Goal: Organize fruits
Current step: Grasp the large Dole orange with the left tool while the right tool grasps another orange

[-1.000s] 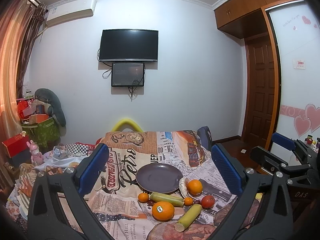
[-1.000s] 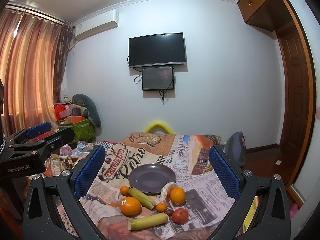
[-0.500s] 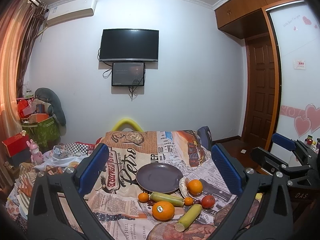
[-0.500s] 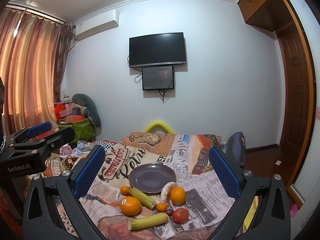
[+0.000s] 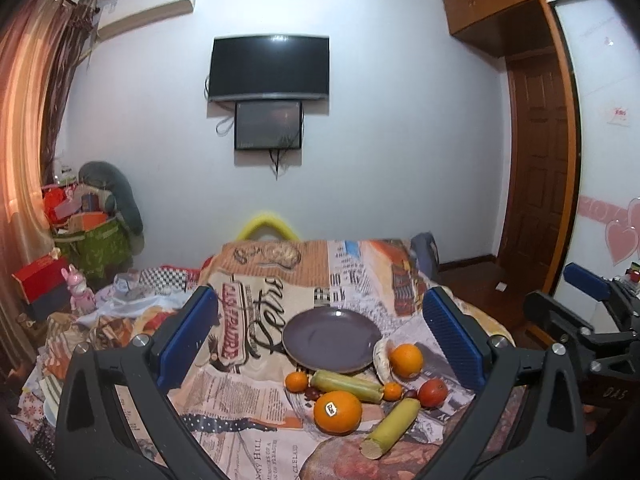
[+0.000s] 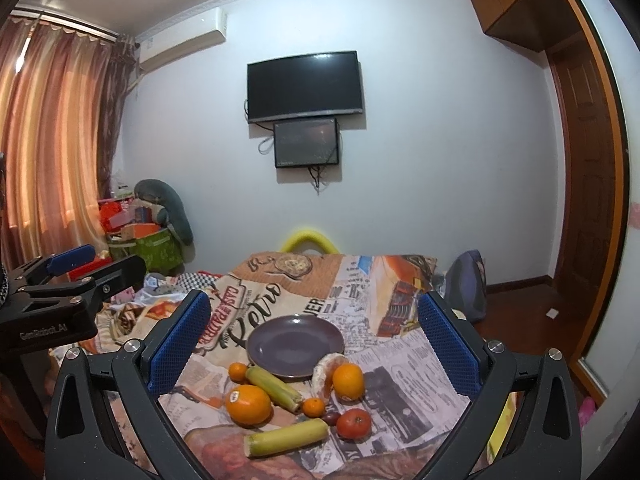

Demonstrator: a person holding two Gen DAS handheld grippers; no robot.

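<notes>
Fruit pile: lies on the counter [image 6: 400, 364], on a newspaper-print cloth [image 5: 248, 432], ahead of and below both tools, between their spread fingers in each view, touched by neither.
- Large orange with sticker [image 6: 248, 405], nearest the left side.
- Second orange [image 6: 348, 381], beside a peeled citrus piece [image 6: 322, 372] that leans at the plate's edge.
- Two small tangerines [image 6: 238, 372], one just left of the plate's near rim, the other mid-pile.
- Tomato [image 6: 353, 423], near right.
- Two green-yellow stalk pieces [image 6: 286, 437]; one lies nearest the cameras, the other slants up to the plate's near rim.
- Small dark fruit [image 6: 331, 418], kind unclear.

Plate [image 6: 295, 347]: dark purple, holds nothing, just behind the pile.

Left tool [image 5: 322, 338]: fingers wide apart, gripping nothing.
Right tool [image 6: 314, 346]: fingers wide apart, gripping nothing.
</notes>
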